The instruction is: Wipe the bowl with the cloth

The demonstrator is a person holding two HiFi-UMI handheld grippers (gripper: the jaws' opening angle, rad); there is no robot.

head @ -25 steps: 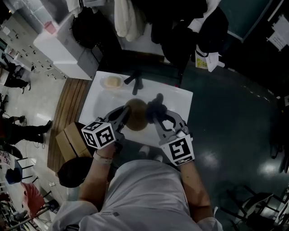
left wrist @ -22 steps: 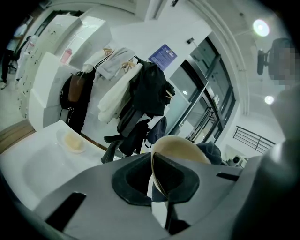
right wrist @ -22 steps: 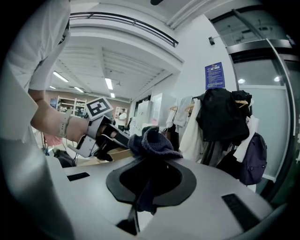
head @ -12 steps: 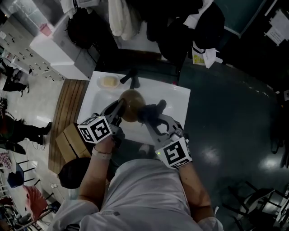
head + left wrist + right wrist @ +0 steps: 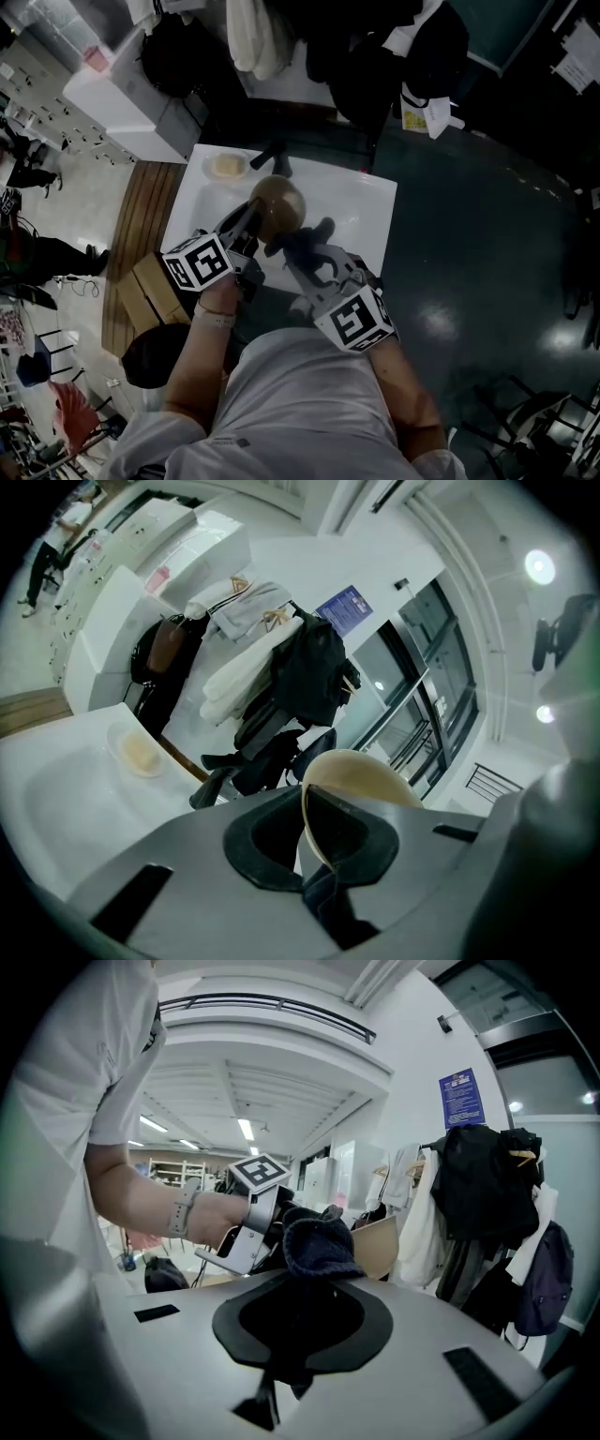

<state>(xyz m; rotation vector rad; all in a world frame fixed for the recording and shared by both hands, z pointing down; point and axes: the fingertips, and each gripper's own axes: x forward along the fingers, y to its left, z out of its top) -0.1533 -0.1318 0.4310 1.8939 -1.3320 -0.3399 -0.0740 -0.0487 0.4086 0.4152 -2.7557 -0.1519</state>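
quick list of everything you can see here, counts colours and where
bowl: one, tan, lifted over the table, rim held by the left tongs
cloth: one, dark blue, bunched in the right tongs, close by the bowl
table: one, white, below both
small dish: one, pale, table's far left corner
dark object: one, black, table's far edge, can't identify
cardboard box: one, brown, floor left of the table
hanging clothes: several, black and white, behind the table
left tongs: one, grey, shut on the bowl
right tongs: one, grey, shut on the cloth
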